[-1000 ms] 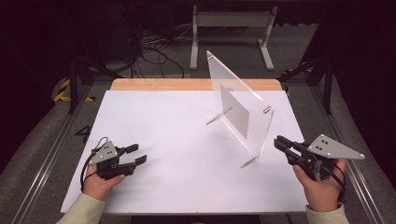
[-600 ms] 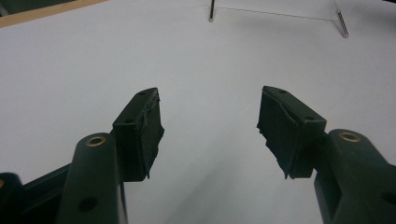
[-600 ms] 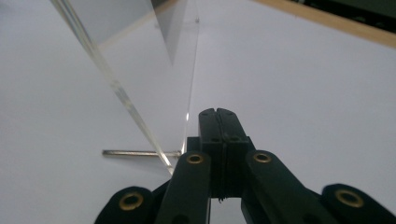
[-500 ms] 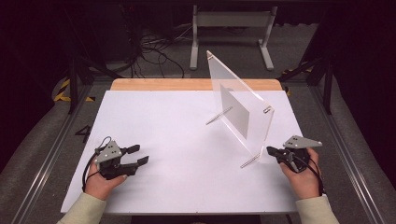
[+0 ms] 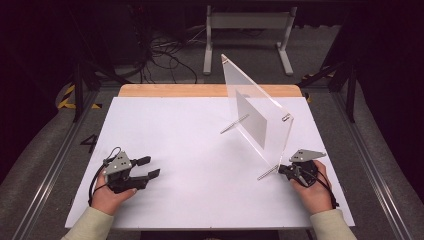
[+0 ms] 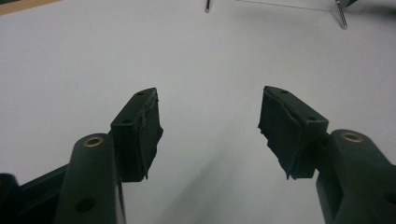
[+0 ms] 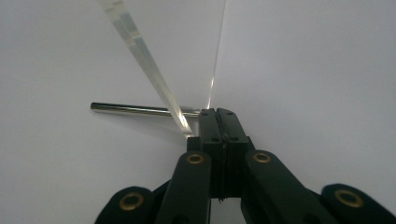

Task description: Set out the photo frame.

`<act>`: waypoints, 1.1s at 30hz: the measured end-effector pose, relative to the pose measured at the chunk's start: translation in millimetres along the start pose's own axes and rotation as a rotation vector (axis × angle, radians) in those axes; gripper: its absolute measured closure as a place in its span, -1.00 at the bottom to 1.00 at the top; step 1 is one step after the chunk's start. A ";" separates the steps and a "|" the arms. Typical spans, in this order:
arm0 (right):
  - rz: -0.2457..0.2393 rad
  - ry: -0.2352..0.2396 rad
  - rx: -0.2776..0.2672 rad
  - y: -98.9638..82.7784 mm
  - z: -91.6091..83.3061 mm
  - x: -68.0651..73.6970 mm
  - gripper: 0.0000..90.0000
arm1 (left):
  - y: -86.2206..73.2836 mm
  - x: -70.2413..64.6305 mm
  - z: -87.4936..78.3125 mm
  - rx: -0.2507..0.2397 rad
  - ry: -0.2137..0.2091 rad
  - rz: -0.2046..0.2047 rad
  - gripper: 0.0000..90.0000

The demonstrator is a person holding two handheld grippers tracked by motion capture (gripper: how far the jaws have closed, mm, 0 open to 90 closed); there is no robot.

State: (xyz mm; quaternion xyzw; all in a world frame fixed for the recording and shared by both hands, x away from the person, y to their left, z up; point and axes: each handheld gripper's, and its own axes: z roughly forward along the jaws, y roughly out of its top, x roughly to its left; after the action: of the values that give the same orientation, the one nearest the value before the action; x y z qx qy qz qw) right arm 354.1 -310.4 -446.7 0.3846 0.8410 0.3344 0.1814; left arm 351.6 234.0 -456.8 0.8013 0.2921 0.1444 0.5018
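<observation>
Clear panel (image 5: pixel 257 112) looks stiff, slippery, top-heavy; grip near its foot rod (image 5: pixel 267 172); right gripper (image 5: pixel 283 170) fully closed, empty; left gripper (image 5: pixel 150 167) wide open, empty.

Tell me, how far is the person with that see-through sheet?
Barely started. Done: the clear sheet stands upright on the white table, propped on metal rods. In hand: the right claw is shut, its tips at the sheet's near bottom corner by a rod; whether it touches I cannot tell. Left: the left claw rests open on the table, gripping nothing, so any moving of the sheet probably lies ahead.
</observation>
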 end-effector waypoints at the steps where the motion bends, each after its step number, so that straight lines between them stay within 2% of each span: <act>1: 0.006 0.003 0.000 -0.1 -0.4 -0.4 1.00 | -0.1 0.1 0.2 0.000 0.000 0.000 -0.13; 7: 0.037 0.025 0.004 -0.6 -0.8 0.1 1.00 | -0.5 -0.5 1.6 0.004 -0.004 -0.007 -0.14; 10: 0.053 0.051 0.002 -0.6 -0.8 2.6 1.00 | -0.1 -0.4 1.6 0.006 -0.003 0.001 -0.14; 14: 0.050 0.092 0.002 1.5 -0.5 11.6 1.00 | -0.3 -0.4 1.6 0.007 -0.002 -0.001 -0.14; 17: 0.038 0.129 -0.001 4.5 1.3 22.1 1.00 | -0.4 -0.2 1.5 0.009 -0.001 0.001 -0.14; 25: -0.031 0.225 0.000 18.5 11.1 57.0 1.00 | -1.0 -0.6 -0.5 0.012 0.004 0.002 -0.14; 33: -0.064 0.292 0.006 28.1 23.4 79.3 1.00 | -3.7 -0.1 -3.9 0.014 0.014 0.000 -0.15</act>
State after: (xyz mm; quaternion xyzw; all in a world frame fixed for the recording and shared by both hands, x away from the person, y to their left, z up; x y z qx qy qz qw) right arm 331.4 -226.1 -447.5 0.3057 0.8712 0.3784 0.0667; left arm 348.3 237.9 -458.3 0.8039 0.2966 0.1480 0.4939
